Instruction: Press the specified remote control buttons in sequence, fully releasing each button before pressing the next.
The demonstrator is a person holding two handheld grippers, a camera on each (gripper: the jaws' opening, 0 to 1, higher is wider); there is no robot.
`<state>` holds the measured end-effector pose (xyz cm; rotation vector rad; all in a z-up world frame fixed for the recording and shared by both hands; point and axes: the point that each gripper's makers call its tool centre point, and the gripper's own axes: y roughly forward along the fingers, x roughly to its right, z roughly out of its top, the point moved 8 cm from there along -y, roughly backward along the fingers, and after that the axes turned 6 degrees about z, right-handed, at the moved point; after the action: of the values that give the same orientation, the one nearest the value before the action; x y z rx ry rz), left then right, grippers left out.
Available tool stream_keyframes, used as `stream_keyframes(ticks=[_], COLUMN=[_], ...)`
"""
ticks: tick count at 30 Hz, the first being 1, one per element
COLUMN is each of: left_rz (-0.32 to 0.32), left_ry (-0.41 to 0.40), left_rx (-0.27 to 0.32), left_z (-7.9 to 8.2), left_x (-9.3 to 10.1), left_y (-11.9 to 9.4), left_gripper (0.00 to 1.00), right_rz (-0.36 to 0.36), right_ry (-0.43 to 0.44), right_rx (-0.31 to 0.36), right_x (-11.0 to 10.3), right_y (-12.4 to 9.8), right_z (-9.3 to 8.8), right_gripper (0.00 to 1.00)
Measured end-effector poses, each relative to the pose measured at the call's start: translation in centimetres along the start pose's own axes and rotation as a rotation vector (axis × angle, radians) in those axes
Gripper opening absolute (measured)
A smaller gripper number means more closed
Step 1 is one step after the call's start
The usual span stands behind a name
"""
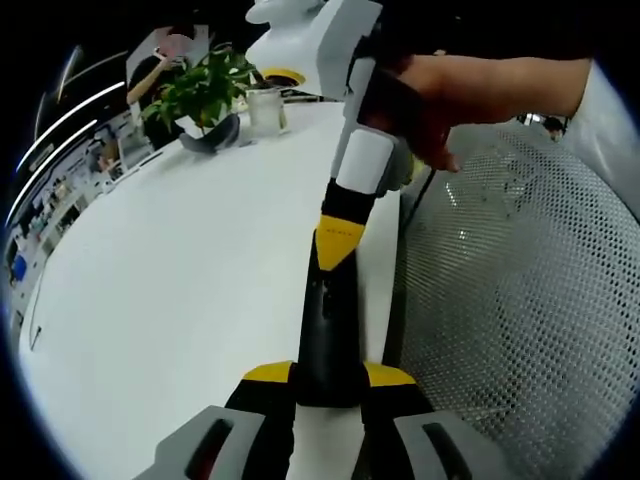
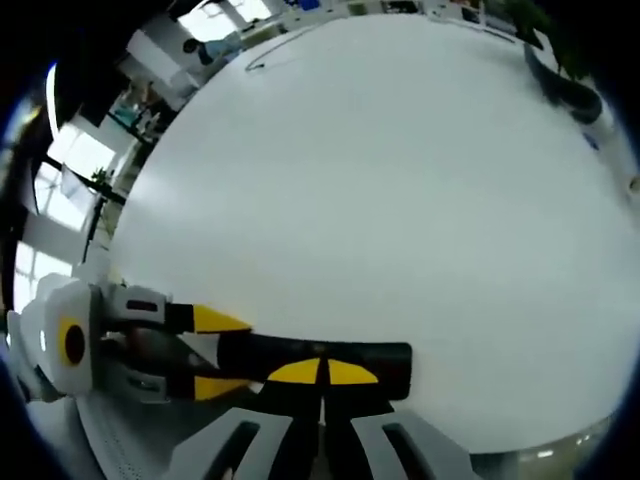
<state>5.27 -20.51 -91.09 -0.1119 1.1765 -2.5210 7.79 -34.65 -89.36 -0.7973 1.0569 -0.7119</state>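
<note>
A potted plant (image 1: 205, 88) stands far on the white table (image 1: 180, 290). The left tool (image 1: 328, 385) clamps the black remote (image 1: 328, 320), its long axis pointing away; the right tool (image 2: 322, 372), jaws closed together, presses on it.

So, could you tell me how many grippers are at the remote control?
2: the left gripper clamps one end of the remote control; the right gripper, fingers shut, rests its tip on the other end.

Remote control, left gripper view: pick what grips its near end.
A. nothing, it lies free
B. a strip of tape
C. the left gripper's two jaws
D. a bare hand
C: the left gripper has its yellow-tipped jaws on either side of the black remote control, closed on its near end, by the edge of the white table.
</note>
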Motion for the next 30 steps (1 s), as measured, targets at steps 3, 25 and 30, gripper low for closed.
stream_keyframes(ticks=[3, 25, 30], left_rz=[0.000, -0.002, -0.004], left_ry=[-0.003, 0.025, 0.022], left_rx=[-0.005, 0.001, 0.000], left_z=[0.03, -0.01, -0.02], left_x=[-0.02, 0.04, 0.03], left_y=[0.02, -0.08, -0.07], left_gripper=[0.24, 0.24, 0.24], right_rz=[0.003, -0.024, -0.024], right_ry=[-0.020, -0.036, -0.037], right_rx=[0.009, -0.117, -0.101], right_x=[-0.08, 0.11, 0.23], right_y=[-0.10, -0.36, -0.38], right_z=[-0.11, -0.68, -0.98], right_gripper=[0.00, 0.00, 0.00])
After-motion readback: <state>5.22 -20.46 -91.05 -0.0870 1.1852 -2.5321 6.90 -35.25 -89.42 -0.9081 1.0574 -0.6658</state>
